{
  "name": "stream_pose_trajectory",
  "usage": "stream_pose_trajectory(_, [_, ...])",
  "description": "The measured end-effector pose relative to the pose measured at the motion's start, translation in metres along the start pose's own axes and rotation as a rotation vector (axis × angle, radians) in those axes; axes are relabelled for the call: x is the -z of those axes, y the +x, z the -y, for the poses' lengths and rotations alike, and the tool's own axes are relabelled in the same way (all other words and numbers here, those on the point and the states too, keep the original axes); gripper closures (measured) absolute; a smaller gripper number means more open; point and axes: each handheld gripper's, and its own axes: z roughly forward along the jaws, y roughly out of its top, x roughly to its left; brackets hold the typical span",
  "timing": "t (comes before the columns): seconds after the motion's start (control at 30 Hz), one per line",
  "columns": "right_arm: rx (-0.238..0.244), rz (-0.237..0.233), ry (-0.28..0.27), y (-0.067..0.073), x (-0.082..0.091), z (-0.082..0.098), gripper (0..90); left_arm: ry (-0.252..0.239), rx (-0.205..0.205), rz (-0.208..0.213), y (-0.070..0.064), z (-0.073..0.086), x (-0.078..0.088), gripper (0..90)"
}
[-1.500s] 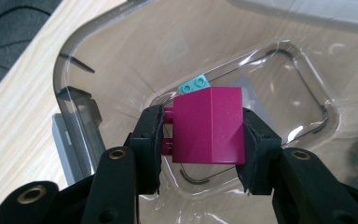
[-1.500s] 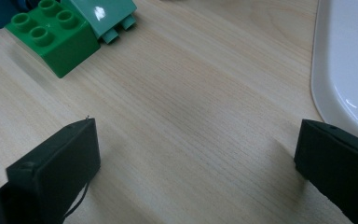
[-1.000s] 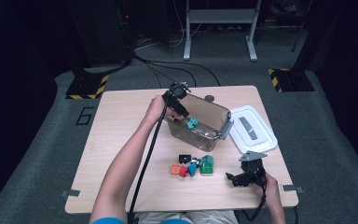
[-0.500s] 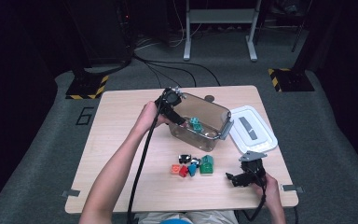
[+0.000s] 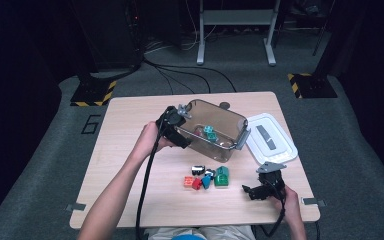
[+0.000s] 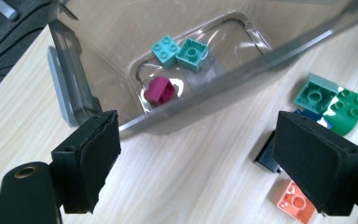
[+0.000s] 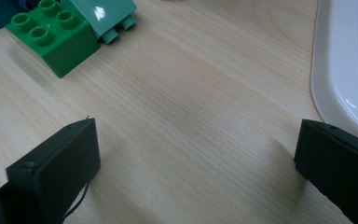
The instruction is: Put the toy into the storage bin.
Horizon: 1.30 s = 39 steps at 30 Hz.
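The clear bin point(image 5: 215, 131) lies tipped on the tabletop point(image 5: 130, 125), its opening turned toward the loose bricks point(image 5: 207, 177) in front of it, with a magenta brick point(image 6: 159, 89) and two teal bricks point(image 6: 182, 51) resting inside. The left tongs point(image 5: 176, 127) hang just beside its left end, their jaws spread wide after just opening, nothing between them. The right tongs point(image 5: 250, 191) hover open and empty over bare wood near the white lid point(image 5: 272, 137), beside a green brick point(image 7: 53, 30).

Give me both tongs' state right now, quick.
Left tongs: open, just been opening, nothing between them.
Right tongs: open, empty, over bare table.
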Motion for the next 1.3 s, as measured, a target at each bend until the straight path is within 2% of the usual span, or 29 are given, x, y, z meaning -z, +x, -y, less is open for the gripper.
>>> stream_pose_trajectory(0.27, [0.0, 0.0, 0.0, 0.0, 0.0, 0.0, 0.0, 0.006, 0.038, 0.014, -0.009, 0.028, -0.01, 13.6])
stream_pose_trajectory(0.5, [0.0, 0.002, 0.0, 0.0, 0.0, 0.0, 0.0, 0.023, 0.051, 0.04, -0.017, 0.047, -0.027, 13.3])
stream_pose_trajectory(0.63, [0.001, 0.002, 0.0, 0.0, 0.0, 0.0, 0.0, 0.049, 0.05, 0.064, -0.023, 0.055, -0.039, 12.4])
stream_pose_trajectory(0.8, [0.0, 0.002, 0.0, 0.0, 0.0, 0.0, 0.0, 0.05, 0.049, 0.086, -0.032, 0.06, -0.05, 12.4])
stream_pose_trajectory(1.0, [0.0, 0.0, 0.0, 0.0, 0.0, 0.0, 0.0, 0.057, 0.025, 0.125, -0.041, 0.062, -0.066, 11.5])
stream_pose_trajectory(1.3, [0.0, 0.002, 0.001, 0.0, 0.0, 0.0, 0.0, 0.042, 0.04, 0.164, -0.046, 0.06, -0.084, 12.7])
